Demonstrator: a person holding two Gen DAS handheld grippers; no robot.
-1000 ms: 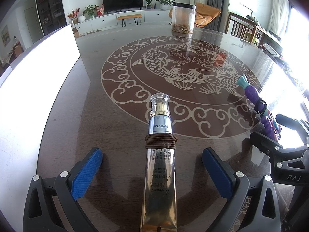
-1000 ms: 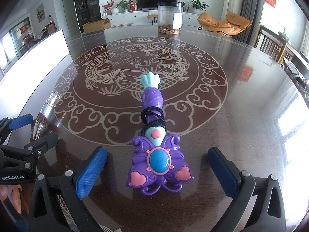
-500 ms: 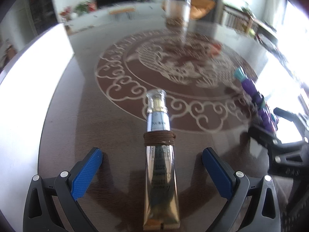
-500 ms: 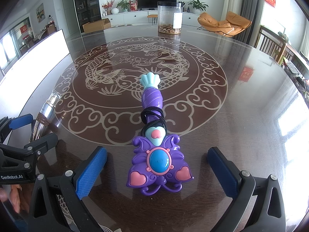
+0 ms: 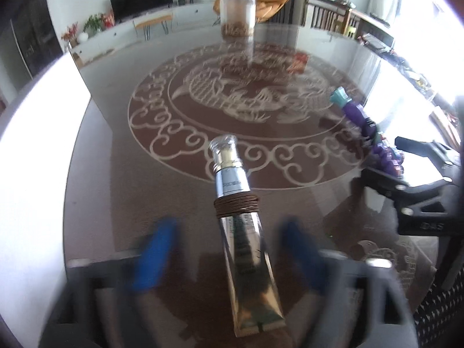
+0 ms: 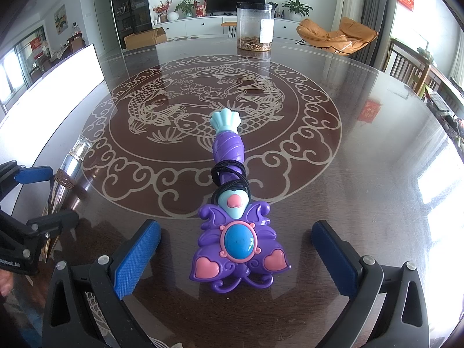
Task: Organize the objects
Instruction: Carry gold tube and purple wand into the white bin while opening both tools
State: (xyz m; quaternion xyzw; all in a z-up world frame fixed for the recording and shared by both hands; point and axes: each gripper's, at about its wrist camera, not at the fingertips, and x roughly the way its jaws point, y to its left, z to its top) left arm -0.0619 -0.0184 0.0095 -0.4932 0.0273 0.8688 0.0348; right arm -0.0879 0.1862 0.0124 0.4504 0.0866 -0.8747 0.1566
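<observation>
A living room with a TV and an orange chair lies behind a round glossy worktop [image 6: 362, 174] inlaid with a fish pattern; a clear jar [image 6: 255, 26] stands at its far edge. A metallic tube [image 5: 246, 232], bound with a brown band [image 5: 236, 205], lies flat between the left gripper [image 5: 229, 258] jaws, cap pointing away. It looks light, soft-bodied and slick; the banded middle is probably the surest hold. A purple wand [image 6: 235, 217] with a black cord [image 6: 229, 177] around its handle lies between the right gripper [image 6: 236, 258] jaws: rigid, light plastic, best taken across the narrow neck. Both jaws stand wide, touching nothing, though the left pair is blurred.
</observation>
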